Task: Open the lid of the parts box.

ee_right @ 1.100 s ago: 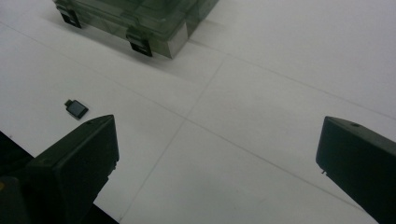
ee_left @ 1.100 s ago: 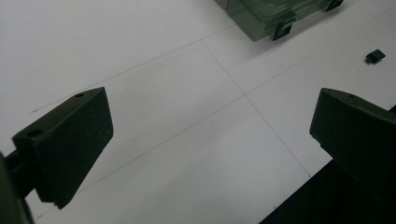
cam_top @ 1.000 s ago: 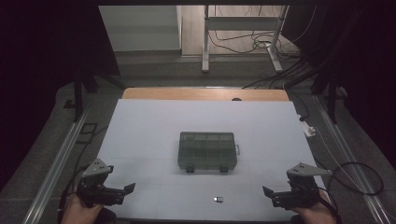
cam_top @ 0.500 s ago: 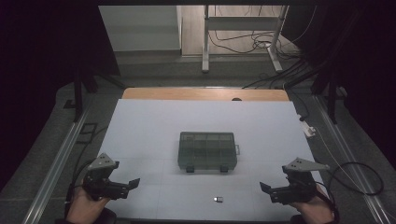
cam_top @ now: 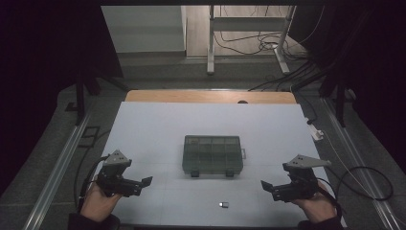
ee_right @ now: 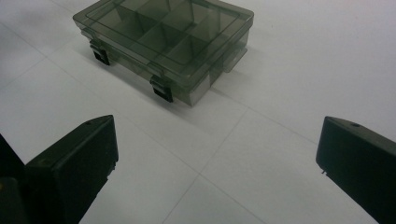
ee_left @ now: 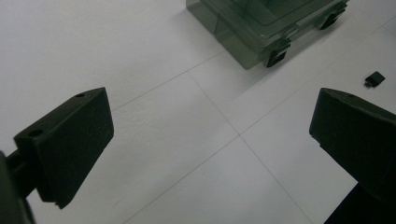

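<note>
A smoky transparent compartment box [cam_top: 212, 155] with its lid closed and two dark latches on its near side sits at the middle of the white table [cam_top: 158, 124]; it appears again as the box [ee_right: 163, 42] and the box [ee_left: 266, 21]. A small dark part [cam_top: 223, 204] lies near the front edge, also seen as the small part [ee_left: 374, 78]. My left gripper [cam_top: 146, 181] hovers at the front left, open and holding nothing. My right gripper [cam_top: 266, 186] hovers at the front right, open and holding nothing. Both point inward toward the box.
A wooden strip [cam_top: 210, 97] borders the table's far edge. A small white object [cam_top: 316, 132] lies at the right edge. Metal rails [cam_top: 57, 165] run along both sides, and cables [cam_top: 364, 177] trail on the floor at the right.
Both grippers have moved inward and slightly forward over the table, toward the box. The box and the small part have stayed put.
</note>
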{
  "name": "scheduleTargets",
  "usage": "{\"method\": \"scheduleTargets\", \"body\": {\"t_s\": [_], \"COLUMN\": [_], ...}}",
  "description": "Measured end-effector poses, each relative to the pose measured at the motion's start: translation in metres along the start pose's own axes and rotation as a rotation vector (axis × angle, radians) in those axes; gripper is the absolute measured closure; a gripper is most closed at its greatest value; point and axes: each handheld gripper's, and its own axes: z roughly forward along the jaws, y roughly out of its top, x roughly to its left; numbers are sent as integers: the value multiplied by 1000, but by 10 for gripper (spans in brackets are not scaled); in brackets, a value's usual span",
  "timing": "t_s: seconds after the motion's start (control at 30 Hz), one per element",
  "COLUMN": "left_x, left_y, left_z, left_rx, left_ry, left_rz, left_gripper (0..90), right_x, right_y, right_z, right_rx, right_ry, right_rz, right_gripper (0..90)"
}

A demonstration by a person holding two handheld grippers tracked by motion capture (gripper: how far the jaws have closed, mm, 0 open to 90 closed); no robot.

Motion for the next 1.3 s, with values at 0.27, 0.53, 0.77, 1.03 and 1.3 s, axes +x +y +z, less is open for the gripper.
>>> {"method": "scheduleTargets", "body": {"t_s": [0.27, 0.53, 0.77, 1.03, 1.3], "left_x": [0, 0, 3, 4, 3], "left_y": [10, 18, 25, 30, 36], "left_z": [9, 21, 32, 46, 57], "left_rx": [0, -12, -47, -26, 0], "left_ry": [-19, -19, -52, -83, -84], "left_rz": [25, 40, 72, 108, 116], "left_gripper": [17, 0, 0, 0, 0], "right_x": [-1, 0, 4, 5, 5], "right_y": [5, 11, 18, 23, 27], "right_z": [11, 19, 30, 38, 47], "right_rx": [10, 20, 19, 28, 54], "right_ry": [31, 45, 52, 75, 87], "right_rz": [-2, -6, -4, -37, -41], "right_gripper": [0, 0, 0, 0, 0]}}
